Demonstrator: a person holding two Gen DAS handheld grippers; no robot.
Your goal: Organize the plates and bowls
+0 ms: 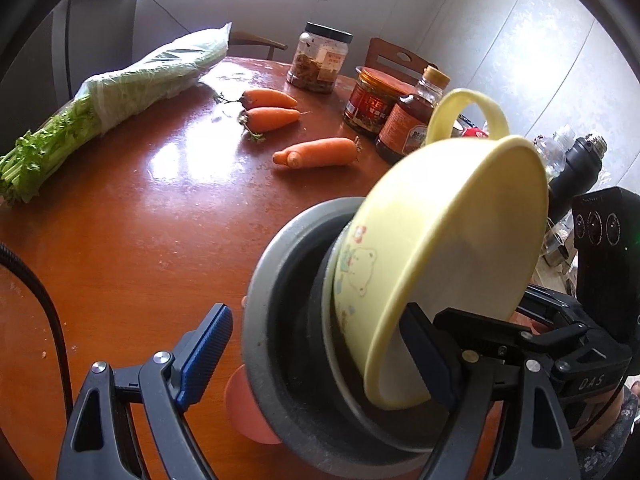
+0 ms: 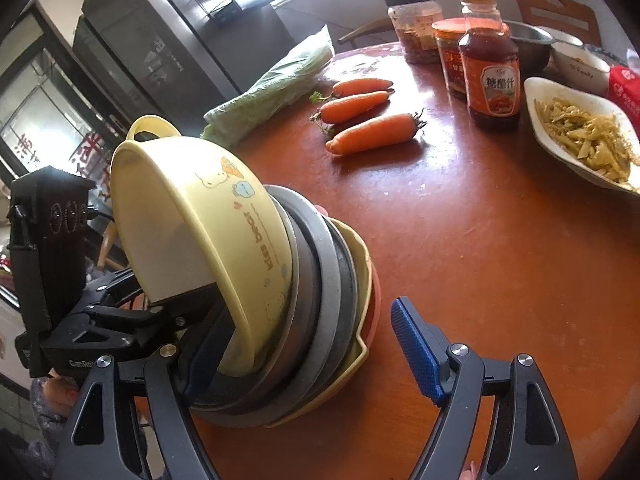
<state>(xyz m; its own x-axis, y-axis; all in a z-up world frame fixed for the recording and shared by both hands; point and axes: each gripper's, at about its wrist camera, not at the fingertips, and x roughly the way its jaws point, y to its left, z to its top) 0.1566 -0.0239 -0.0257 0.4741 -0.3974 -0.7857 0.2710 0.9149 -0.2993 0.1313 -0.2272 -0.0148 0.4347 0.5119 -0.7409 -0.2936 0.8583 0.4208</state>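
Bowls [image 1: 440, 264] stacked between both wide-apart jaws; only right wrist view shows the food dish [image 2: 580, 128].

We hold both grippers angled downward, side by side and close together. Our left gripper [image 1: 316, 364] has its jaws spread wide, the blue-padded fingers [image 1: 206, 354] well apart, one on each side of the tilted stack of bowls [image 1: 304, 320]. Our right gripper [image 2: 308, 352] is spread just as wide and straddles the same stack from the other side. Whether any pad presses on a rim we cannot tell. Each gripper's black body shows in the other's view.
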